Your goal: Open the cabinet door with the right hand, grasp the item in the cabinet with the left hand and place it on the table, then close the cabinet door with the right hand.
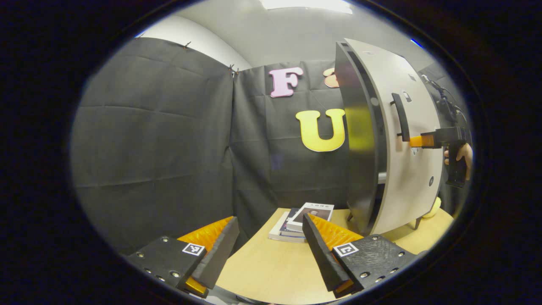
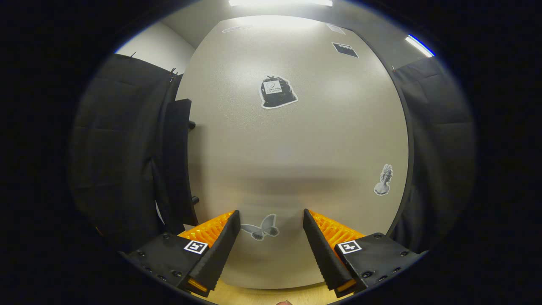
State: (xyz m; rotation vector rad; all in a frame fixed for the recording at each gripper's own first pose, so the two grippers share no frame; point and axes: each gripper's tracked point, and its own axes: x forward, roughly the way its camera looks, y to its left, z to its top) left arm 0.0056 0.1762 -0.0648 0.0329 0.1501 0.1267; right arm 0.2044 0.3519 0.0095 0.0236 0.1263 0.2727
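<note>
Fingers of the left gripper [image 1: 271, 250] are standing wide apart with nothing between them, hovering low over the pale wooden desk [image 1: 262, 271] — a waiting pose, I judge, since its part of the job only starts once the cabinet is open. Just beyond them in the left gripper view, a small stack of books [image 1: 301, 222] is lying on the desk, near the foot of the cabinet. Farther off, the tall grey cabinet door with its dark edge [image 1: 402, 140] is standing slightly ajar, a dark gap showing along its near edge, and the right gripper [image 1: 417, 141], held by a hand [image 1: 463, 154], is reaching in at the lower end of the long black bar handle [image 1: 400, 116]. Whether its tips are actually pressing on the handle is too small to tell there.

From the right gripper view, the right fingers are also spread wide and gripping nothing, pointing straight at the grey door face beside the handle [image 2: 178, 165], which sits off to their left. A butterfly sticker [image 2: 260, 227] is showing between them — so the gripper looks to be lined up on the panel rather than the handle.

Inside the cabinet stays hidden; the item to fetch cannot be made out, and the door needs swinging wider first.
</note>
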